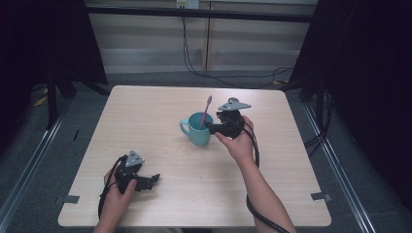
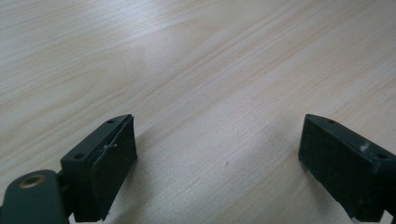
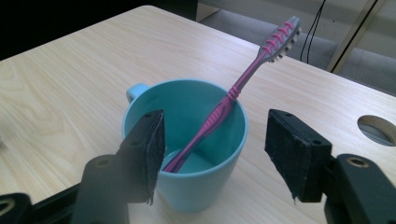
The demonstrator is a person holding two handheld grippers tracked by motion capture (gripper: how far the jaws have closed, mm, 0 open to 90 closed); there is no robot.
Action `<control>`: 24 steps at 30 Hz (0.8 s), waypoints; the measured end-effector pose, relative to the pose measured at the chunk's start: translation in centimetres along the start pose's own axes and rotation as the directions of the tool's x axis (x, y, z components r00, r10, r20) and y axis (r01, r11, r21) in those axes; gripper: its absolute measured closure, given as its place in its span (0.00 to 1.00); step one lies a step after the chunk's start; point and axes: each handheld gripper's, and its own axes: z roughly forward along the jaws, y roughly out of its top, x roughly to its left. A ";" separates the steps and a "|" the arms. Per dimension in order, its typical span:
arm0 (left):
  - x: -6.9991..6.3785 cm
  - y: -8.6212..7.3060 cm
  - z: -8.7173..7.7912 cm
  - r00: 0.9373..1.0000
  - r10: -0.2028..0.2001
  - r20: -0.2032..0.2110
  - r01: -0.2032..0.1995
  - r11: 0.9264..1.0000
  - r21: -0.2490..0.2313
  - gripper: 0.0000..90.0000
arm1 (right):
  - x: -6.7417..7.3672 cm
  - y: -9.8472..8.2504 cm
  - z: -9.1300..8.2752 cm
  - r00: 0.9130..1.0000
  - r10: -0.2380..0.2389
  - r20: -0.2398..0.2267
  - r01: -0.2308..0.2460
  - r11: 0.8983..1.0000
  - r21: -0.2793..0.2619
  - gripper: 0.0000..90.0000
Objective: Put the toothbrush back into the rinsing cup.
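Teal mug with toothbrush sits mid-table, right gripper fingers spread at its 3 o'clock, left gripper released at 7 o'clock; probably back away level to avoid tipping it.

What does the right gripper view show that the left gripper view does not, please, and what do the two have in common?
The right gripper view alone has the teal mug with a pink toothbrush leaning inside it, head up, and a round hole in the tabletop. The left gripper view alone has the left gripper over bare wood. Both share the pale wooden table and a pair of black jaws standing open.
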 end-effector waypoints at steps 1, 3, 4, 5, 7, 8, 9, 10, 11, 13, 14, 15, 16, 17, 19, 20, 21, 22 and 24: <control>0.0 0.0 0.0 1.000 0.000 0.000 0.000 1.000 0.000 0.12 | 0.0 -0.1 0.0 1.000 -0.005 -0.005 0.005 1.000 0.003 0.41; 0.0 0.0 0.0 1.000 0.001 0.000 -0.001 1.000 0.001 0.12 | 0.0 -0.2 -0.1 1.000 -0.011 -0.003 0.011 1.000 0.016 0.39; 0.0 0.0 0.0 1.000 0.003 0.000 -0.003 1.000 0.002 0.12 | 0.0 -0.2 -0.2 1.000 -0.015 -0.009 0.015 1.000 0.018 0.39; 0.0 0.0 0.0 1.000 -0.001 0.000 0.001 1.000 0.000 0.12 | -0.1 -0.3 -0.2 1.000 -0.014 -0.011 0.014 1.000 0.023 0.38; 0.0 0.0 0.0 1.000 0.003 0.000 -0.003 1.000 0.002 0.12 | -0.2 -0.3 -0.5 1.000 -0.018 -0.011 0.018 0.999 0.028 0.36; 0.0 0.0 0.0 1.000 0.000 0.000 0.000 1.000 0.000 0.12 | -0.3 -0.3 -0.6 1.000 -0.013 -0.013 0.014 0.999 0.033 0.34; 0.0 0.0 0.0 1.000 0.002 0.000 -0.002 1.000 0.002 0.12 | -0.4 -0.3 -0.7 1.000 -0.012 -0.014 0.013 0.999 0.037 0.34; 0.0 0.0 0.0 1.000 0.002 0.000 -0.002 1.000 0.002 0.12 | -0.5 -0.3 -0.9 1.000 -0.005 -0.016 0.005 0.999 0.041 0.33; 0.0 0.0 0.0 1.000 0.000 0.000 0.000 1.000 0.000 0.12 | -0.7 -0.4 -0.9 1.000 0.002 -0.018 -0.001 0.999 0.044 0.31; 0.0 0.0 0.0 1.000 0.000 0.000 0.000 1.000 0.000 0.12 | -0.9 -0.6 -1.1 1.000 0.017 -0.025 -0.016 0.999 0.051 0.30; 0.0 0.0 0.0 1.000 0.000 0.000 0.000 1.000 0.000 0.12 | -1.0 -0.7 -1.2 1.000 0.019 -0.022 -0.018 0.998 0.052 0.29; 0.0 0.0 0.0 1.000 0.000 0.000 0.000 1.000 0.000 0.12 | -1.0 -0.8 -1.2 0.999 0.026 -0.024 -0.025 0.998 0.056 0.28; 0.0 0.0 0.0 1.000 0.000 0.000 0.000 1.000 0.000 0.12 | -1.0 -0.9 -1.3 0.999 0.026 -0.026 -0.025 0.998 0.059 0.28; 0.0 0.0 0.0 1.000 -0.001 0.000 0.001 1.000 -0.001 0.12 | -1.0 -1.0 -1.3 0.999 0.027 -0.024 -0.025 0.998 0.065 0.28; 0.0 0.0 0.0 1.000 0.003 0.000 -0.003 1.000 0.002 0.12 | -1.0 -1.2 -1.4 0.999 0.024 -0.027 -0.022 0.997 0.071 0.27; 0.0 0.0 0.0 1.000 -0.001 0.000 0.001 1.000 0.000 0.12 | -1.1 -1.3 -1.4 0.999 0.021 -0.032 -0.019 0.997 0.074 0.27; 0.0 0.0 0.0 1.000 0.001 0.000 -0.001 1.000 0.001 0.12 | -1.1 -1.4 -1.4 0.999 0.026 -0.035 -0.024 0.997 0.077 0.27; 0.0 0.0 0.0 1.000 0.000 0.000 0.000 1.000 0.000 0.12 | -1.1 -1.4 -1.5 0.999 0.025 -0.036 -0.022 0.996 0.081 0.26; 0.0 0.0 0.0 1.000 0.000 0.000 0.000 1.000 0.000 0.12 | -1.1 -1.6 -1.6 0.999 0.034 -0.040 -0.030 0.996 0.087 0.26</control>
